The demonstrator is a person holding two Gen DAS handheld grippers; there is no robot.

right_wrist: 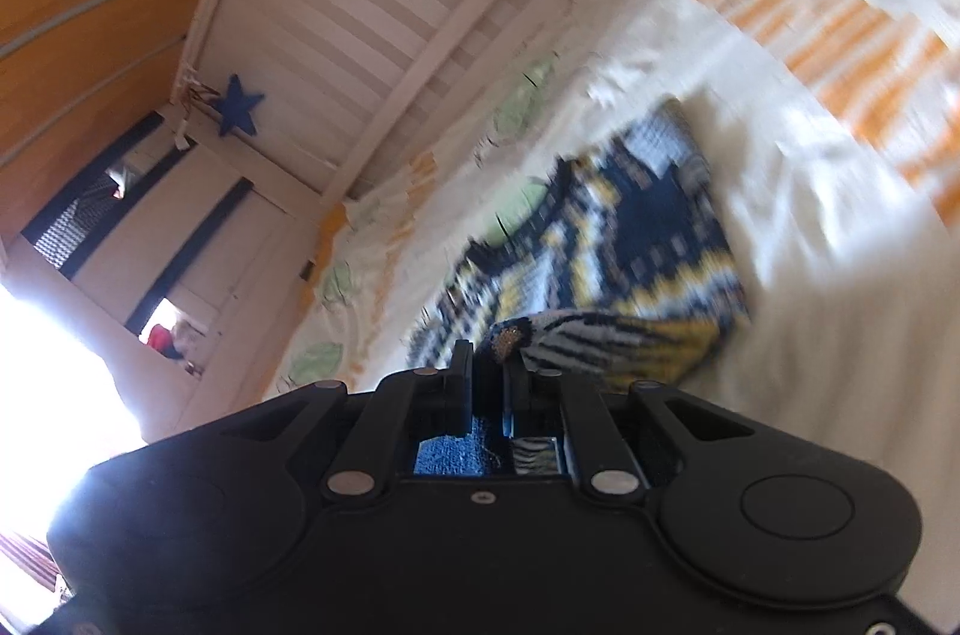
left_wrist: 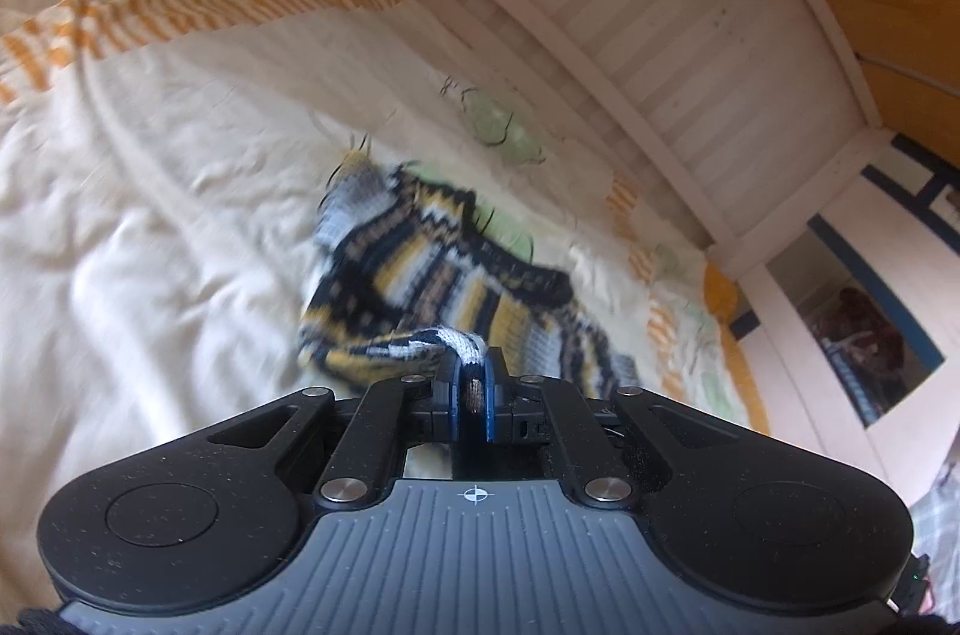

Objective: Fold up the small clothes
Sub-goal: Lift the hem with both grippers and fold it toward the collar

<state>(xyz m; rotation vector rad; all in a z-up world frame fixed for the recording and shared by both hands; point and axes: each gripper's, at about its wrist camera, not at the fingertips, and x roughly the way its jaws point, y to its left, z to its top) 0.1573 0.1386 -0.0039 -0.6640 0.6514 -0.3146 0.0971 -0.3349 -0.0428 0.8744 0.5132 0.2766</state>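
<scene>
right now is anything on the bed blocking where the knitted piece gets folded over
Nothing visible does. Both grippers, left gripper and right gripper, already pinch an edge of the knitted garment, and the bedsheet around it shows only wrinkles.

Both grippers (left_wrist: 471, 374) (right_wrist: 489, 365) clamped, angled down.

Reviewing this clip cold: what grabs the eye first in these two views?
The patterned knit garment in navy, yellow and white, lying mid-frame on the cream bedspread. The left gripper and right gripper are each shut on an edge of it. Behind runs a white slatted bed rail.
</scene>
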